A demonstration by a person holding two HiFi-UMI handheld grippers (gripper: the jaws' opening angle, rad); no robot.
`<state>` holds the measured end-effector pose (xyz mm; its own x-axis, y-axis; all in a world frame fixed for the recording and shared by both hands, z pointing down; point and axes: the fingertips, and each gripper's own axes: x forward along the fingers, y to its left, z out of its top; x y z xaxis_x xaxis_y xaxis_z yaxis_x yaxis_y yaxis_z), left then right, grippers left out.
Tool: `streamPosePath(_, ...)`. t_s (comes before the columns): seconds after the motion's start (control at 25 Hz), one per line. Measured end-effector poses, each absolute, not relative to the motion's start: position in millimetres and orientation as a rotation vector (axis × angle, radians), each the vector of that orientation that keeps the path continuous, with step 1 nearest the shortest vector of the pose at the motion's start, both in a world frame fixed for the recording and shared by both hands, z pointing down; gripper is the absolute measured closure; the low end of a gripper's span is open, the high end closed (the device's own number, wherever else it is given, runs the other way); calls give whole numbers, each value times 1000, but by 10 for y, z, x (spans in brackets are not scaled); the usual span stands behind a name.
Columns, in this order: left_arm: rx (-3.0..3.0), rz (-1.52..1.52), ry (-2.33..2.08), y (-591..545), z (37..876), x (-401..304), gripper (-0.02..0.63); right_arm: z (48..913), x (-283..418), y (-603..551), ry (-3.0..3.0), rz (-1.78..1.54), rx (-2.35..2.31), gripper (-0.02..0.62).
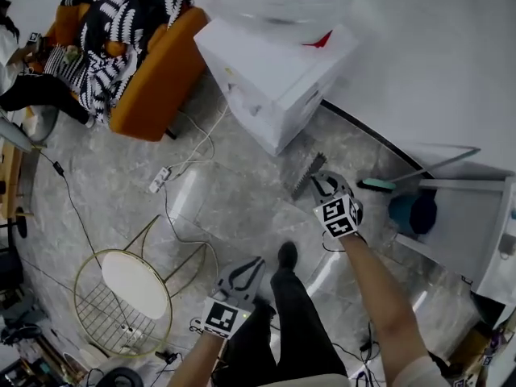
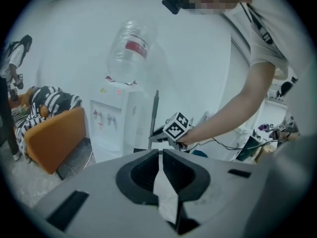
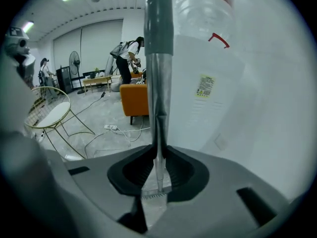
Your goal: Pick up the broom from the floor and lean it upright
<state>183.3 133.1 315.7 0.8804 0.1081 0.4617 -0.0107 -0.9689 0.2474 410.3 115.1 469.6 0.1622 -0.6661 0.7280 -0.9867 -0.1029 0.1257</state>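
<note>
The broom [image 1: 306, 176] is off its side and close to upright. Its grey bristle head sits low on the floor [image 1: 226, 208], just in front of the near corner of the white water dispenser [image 1: 274, 79] and near the floor's edge along the white wall [image 1: 435, 79]. From above it is hard to tell whether the bristles rest on the tiles or hang just clear of them.

The right gripper [image 3: 158, 152] has its jaws clamped on the handle [image 3: 158, 83], which runs straight up between the pads. The grip sits on the thin metal stretch, below a thicker grey sleeve. The left gripper [image 2: 161, 155] hangs back near the person's legs, with its jaws together on nothing.

The broom looks light and its pole stiff, so one gripper should carry it easily. The bare metal is smooth and round and could twist or slide in the pads. The sleeve higher up would likely give a surer hold. The tiles look glossy and the bristles soft, so the foot may skid out once the pole leans. It should be set steeply against the wall or the dispenser.
</note>
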Motion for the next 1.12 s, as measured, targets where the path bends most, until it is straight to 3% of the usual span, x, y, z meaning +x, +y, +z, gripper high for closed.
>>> streamPosePath(0.4, 2809, 635, 152, 1068, 3111, 2670, 581, 5077, 4700, 1063, -1440, 840, 1891, 517)
streamPosePath(0.96, 2864, 675, 558, 837, 3584, 3151, 581, 5518, 5149, 419, -1414, 890, 1994, 515)
streamPosePath(1.12, 2775, 715, 495, 729, 3724, 3182, 581, 5541, 5121, 243, -1453, 838, 1971, 514)
